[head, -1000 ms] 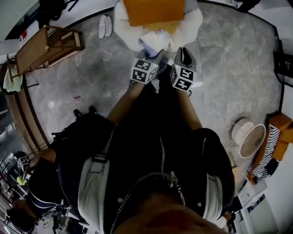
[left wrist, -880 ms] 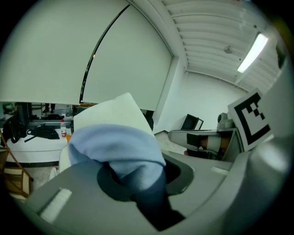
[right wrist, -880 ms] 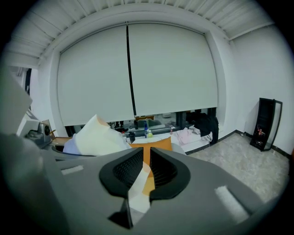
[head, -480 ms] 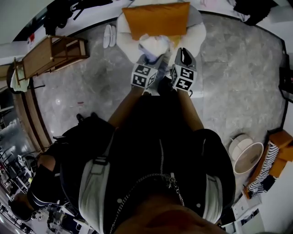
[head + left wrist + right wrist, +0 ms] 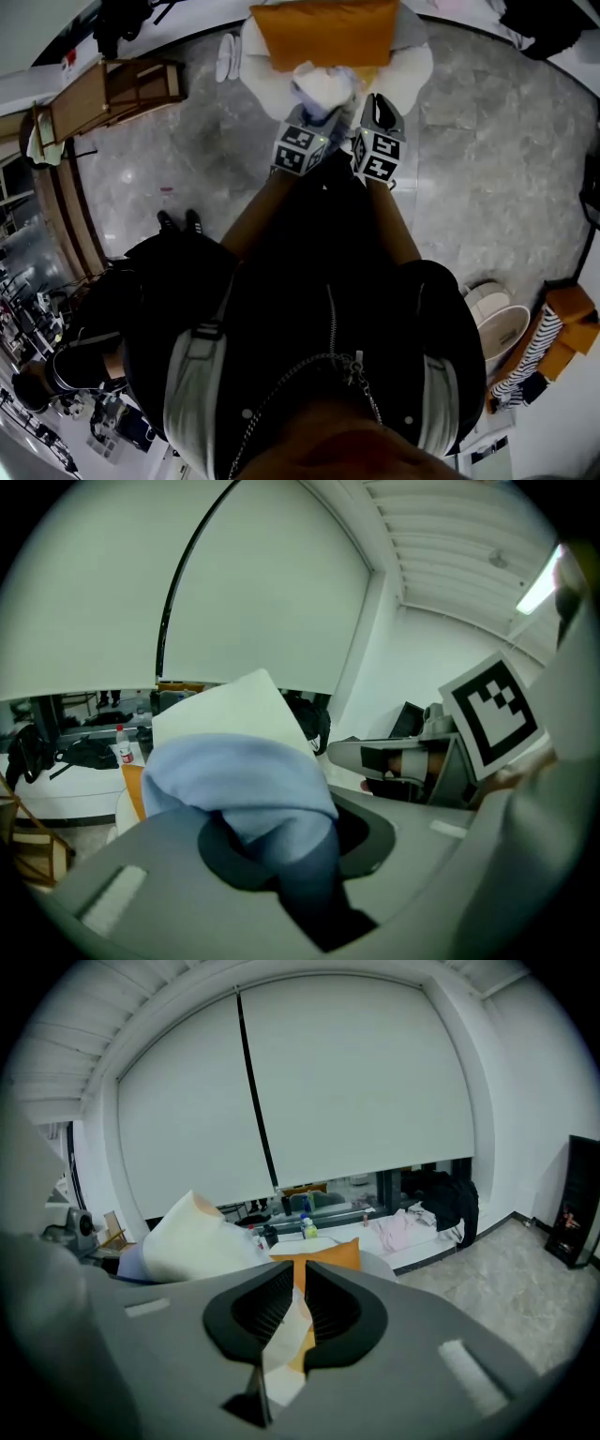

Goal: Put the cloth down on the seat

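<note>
Over the round white seat (image 5: 412, 61), a soft blue-and-white cloth (image 5: 323, 86) hung.
The left gripper (image 5: 281, 855) and right gripper (image 5: 298, 1312) jaws pinched it, almost closed.

The cloth (image 5: 323, 86) farther over the seat (image 5: 418, 64)

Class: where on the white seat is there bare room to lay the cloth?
Bare white seat shows right of the orange cushion, and another patch shows left of it. The cushion crowds the back; the cloth is held over the front.
</note>
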`<state>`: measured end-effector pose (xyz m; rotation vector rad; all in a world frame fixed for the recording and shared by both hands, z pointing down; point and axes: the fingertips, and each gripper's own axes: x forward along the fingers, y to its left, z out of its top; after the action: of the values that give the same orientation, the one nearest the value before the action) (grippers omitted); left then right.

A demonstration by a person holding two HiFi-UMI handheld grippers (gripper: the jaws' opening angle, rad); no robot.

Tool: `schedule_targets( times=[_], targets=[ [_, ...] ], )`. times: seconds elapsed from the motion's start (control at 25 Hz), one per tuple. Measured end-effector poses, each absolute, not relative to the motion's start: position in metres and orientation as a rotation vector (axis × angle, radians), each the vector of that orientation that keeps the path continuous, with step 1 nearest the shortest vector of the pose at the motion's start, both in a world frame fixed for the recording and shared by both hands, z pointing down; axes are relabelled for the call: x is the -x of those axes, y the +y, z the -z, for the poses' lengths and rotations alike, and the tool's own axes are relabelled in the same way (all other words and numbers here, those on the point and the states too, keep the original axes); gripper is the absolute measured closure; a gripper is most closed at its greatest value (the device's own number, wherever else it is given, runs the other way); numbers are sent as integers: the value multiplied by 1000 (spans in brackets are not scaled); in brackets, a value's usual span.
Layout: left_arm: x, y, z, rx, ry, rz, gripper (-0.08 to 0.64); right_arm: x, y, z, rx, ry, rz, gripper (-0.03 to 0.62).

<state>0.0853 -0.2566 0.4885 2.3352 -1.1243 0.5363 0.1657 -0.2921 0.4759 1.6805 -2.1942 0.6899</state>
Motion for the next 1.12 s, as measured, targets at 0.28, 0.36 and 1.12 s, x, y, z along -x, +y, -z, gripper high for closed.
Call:
schedule_targets(
  times=[0.28,0.36,1.12],
  targets=[
    [-90,-269,-507,-2329,-1095,-582,460,-172,-293,-509,-1651,-2144,-770,568],
    [-87,-273,-522,-2323,-1088,-599,460,-174,-295,-516,-1649,-2132,-771,568],
    [-67,-332,-679,-2230,-1033,-691,460,-191,-311,-604,-1594,-2041,-797,571]
  ],
)
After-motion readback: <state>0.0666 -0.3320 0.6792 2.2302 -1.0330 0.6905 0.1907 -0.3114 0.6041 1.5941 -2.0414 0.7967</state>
